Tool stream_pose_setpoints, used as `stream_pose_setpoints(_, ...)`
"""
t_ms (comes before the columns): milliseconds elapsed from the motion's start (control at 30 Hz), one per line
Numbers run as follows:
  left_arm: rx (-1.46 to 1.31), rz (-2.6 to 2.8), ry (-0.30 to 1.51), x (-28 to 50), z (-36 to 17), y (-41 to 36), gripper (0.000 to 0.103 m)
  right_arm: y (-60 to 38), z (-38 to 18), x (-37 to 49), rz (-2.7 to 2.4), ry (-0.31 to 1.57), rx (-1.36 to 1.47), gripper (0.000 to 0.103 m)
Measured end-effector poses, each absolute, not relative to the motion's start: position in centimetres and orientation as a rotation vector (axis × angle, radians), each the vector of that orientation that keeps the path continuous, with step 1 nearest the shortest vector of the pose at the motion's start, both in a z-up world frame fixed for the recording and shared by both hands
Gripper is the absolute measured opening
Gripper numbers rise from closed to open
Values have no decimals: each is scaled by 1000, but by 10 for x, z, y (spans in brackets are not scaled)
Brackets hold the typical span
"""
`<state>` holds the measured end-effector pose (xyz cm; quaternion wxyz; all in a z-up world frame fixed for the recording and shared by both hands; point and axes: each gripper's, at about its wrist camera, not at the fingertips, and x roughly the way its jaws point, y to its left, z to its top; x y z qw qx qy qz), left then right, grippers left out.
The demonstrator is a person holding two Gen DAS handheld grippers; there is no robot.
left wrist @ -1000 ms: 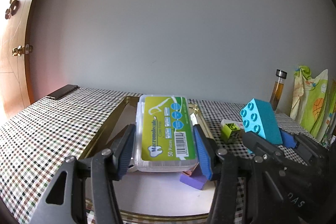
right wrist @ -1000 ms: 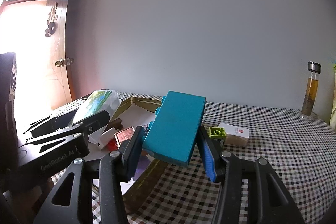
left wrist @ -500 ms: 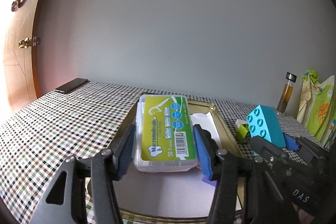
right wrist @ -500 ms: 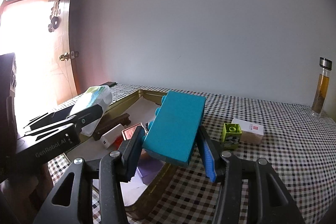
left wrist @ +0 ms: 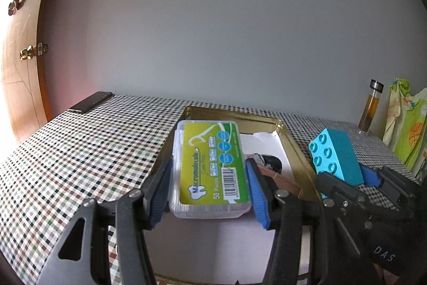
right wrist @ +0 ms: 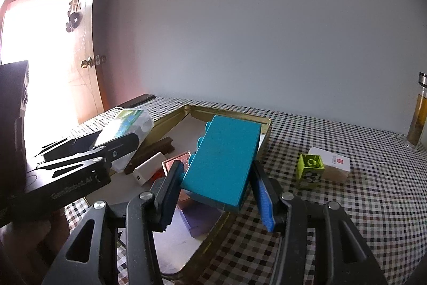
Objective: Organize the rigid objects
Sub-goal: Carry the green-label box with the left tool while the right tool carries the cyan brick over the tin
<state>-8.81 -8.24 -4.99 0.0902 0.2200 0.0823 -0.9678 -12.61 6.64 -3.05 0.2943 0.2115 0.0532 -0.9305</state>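
My left gripper [left wrist: 209,182] has its fingers [left wrist: 257,195] clamped on the long sides of the floss-pick box [left wrist: 210,167], which runs lengthwise between them, its green label facing up and its far end reaching past the fingertips toward 12 o'clock. I see the box held above the gold tray [left wrist: 296,140], over the tray's white liner.

My right gripper [right wrist: 216,179] has its fingers [right wrist: 263,200] closed on the teal block [right wrist: 222,159], pressing its two long sides; the block sits tilted, its smooth face up and its studs turned toward 9 o'clock. It hangs over the right edge of the tray [right wrist: 240,116], above a purple piece [right wrist: 198,218] and a copper-coloured box [right wrist: 173,163] lying inside. A white box [right wrist: 148,171] and a dark brown piece [right wrist: 156,147] lie in the tray toward 10 o'clock.

On the checked surface [right wrist: 360,205] at 3 o'clock of the block stand a green block [right wrist: 309,174] and a white carton [right wrist: 331,163], touching each other, well apart from my fingers.
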Motion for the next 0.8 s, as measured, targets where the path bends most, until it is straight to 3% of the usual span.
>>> stream_pose_setpoints(800,876,-2862,275,-139,-31,-97,54,50,-31,-167,-2433,169,689,53)
